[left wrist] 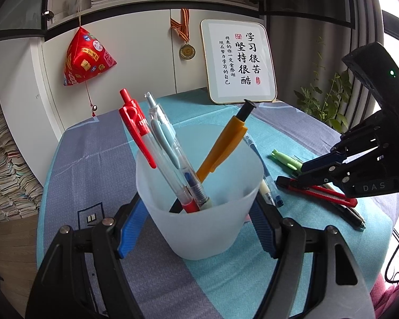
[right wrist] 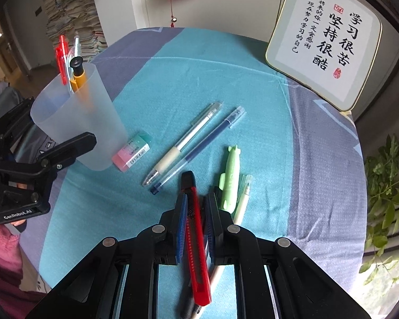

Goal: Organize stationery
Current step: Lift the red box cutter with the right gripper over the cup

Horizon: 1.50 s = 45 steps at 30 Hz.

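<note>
the left gripper (left wrist: 196, 220) is clamped around the frosted plastic cup (left wrist: 199, 199), one blue pad on each side of its wall, steadying it on the blue and grey tablecloth (right wrist: 188, 61). three pens stand in it already: a red pen (left wrist: 138, 130), a pale blue pen (left wrist: 165, 135) and an orange pen (left wrist: 223, 143).

the right gripper (right wrist: 195, 212) straddles the red utility knife (right wrist: 196, 239), its pads close beside the handle; whether they already press it i cannot tell. my guess is the knife is the piece in hand, and the next move calls for a firm pinch, a lift, and a carry over to the cup's mouth, blade end down between the pens.

waiting on the cloth are a clear pen (right wrist: 183, 143), a blue gel pen (right wrist: 199, 148), a green novelty pen (right wrist: 230, 178) and an eraser (right wrist: 131, 151), the last just beside the cup.

writing: the eraser's sleeve reads "deli". "genrobot.ai" shows on the left gripper's body, "das" on the right's. the framed calligraphy board (right wrist: 324, 42) reads 学习很苦 坚持很酷.
</note>
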Motion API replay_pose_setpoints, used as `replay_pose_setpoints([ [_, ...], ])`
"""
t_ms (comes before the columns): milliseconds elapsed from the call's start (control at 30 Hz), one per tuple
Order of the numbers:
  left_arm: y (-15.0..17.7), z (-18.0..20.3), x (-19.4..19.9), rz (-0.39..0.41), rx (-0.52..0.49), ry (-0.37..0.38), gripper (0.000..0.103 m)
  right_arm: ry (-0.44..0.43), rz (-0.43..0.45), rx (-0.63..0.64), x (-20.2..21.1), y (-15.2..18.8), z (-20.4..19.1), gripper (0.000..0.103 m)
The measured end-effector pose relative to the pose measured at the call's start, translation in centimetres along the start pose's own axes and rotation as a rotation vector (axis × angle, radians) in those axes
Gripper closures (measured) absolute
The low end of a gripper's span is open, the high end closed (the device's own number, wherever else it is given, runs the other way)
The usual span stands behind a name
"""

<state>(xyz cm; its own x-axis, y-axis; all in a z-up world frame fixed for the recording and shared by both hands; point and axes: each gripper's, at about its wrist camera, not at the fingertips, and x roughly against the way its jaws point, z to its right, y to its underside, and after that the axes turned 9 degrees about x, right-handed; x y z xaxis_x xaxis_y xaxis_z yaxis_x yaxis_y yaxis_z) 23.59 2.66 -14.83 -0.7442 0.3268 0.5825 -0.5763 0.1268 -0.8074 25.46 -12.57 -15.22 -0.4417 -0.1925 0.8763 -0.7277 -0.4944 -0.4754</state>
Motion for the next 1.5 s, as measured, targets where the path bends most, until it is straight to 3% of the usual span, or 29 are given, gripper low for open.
replay_pose_setpoints([
  [133,0.1,0.0,-0.1,-0.012,0.001,0.001,0.032,0.011,-0.036,0.044,-1.2,-0.8,-0.6,0.082],
  [433,0.2,0.0,0.0,-0.015,0.002,0.022,0.032,0.001,-0.072,0.066,-3.3,-2.0,-0.6,0.082],
  [533,0.2,0.1,0.1,-0.015,0.001,0.033,0.032,0.008,-0.073,0.044,-3.0,-2.2,-0.5,0.089],
  [933,0.1,0.2,0.1,-0.017,0.001,0.043,0.032,-0.025,0.218,-0.073,8.7,-2.4,0.0,0.089],
  [1233,0.1,0.2,0.1,-0.017,0.000,0.042,0.032,-0.055,0.421,-0.044,15.6,-6.2,-2.7,0.089],
  [1333,0.1,0.2,0.1,-0.017,0.000,0.043,0.032,-0.077,0.454,-0.021,16.3,-8.0,-3.6,0.089],
  [1500,0.1,0.2,0.1,-0.017,0.000,0.043,0.032,-0.131,0.416,0.008,14.1,-9.7,-5.1,0.089],
])
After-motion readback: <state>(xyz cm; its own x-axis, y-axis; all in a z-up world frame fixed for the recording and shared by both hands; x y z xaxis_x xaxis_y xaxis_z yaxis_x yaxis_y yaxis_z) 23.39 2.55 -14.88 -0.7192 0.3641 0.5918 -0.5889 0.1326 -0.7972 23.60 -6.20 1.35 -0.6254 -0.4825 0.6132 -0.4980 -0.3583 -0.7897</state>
